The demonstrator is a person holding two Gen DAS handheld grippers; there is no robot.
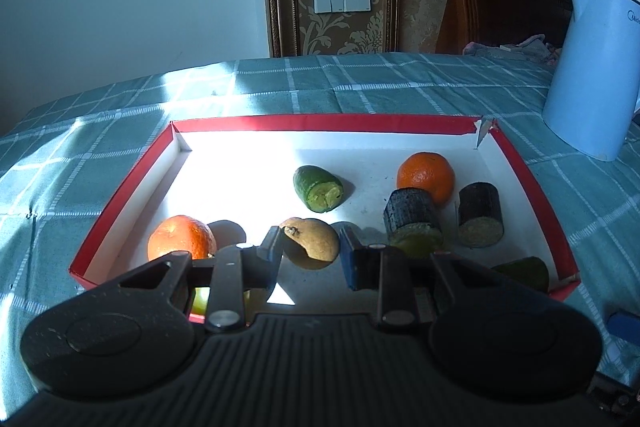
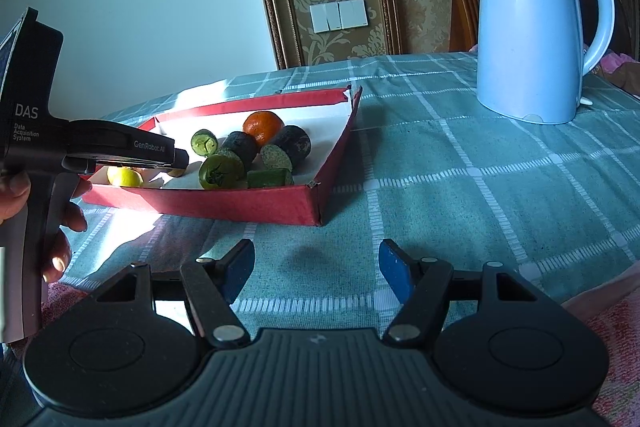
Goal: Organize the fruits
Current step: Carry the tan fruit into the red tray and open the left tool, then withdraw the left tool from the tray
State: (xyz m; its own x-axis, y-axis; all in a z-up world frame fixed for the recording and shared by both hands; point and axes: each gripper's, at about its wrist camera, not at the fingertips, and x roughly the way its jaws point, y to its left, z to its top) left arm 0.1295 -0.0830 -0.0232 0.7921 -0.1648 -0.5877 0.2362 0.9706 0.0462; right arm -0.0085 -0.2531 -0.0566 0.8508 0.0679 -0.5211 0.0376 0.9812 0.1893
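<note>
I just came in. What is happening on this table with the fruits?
A person is sorting fruit with two handheld grippers. The left gripper is over the red box, its jaws closed on a tan fruit near the front. The right gripper hovers open above the tablecloth, holding nothing. Two oranges and a cut green piece lie in the box.

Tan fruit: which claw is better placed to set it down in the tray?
Left. The left claw is closed on the tan fruit, above the red tray floor. The right claw is open and empty, over the tablecloth outside the tray.
</note>
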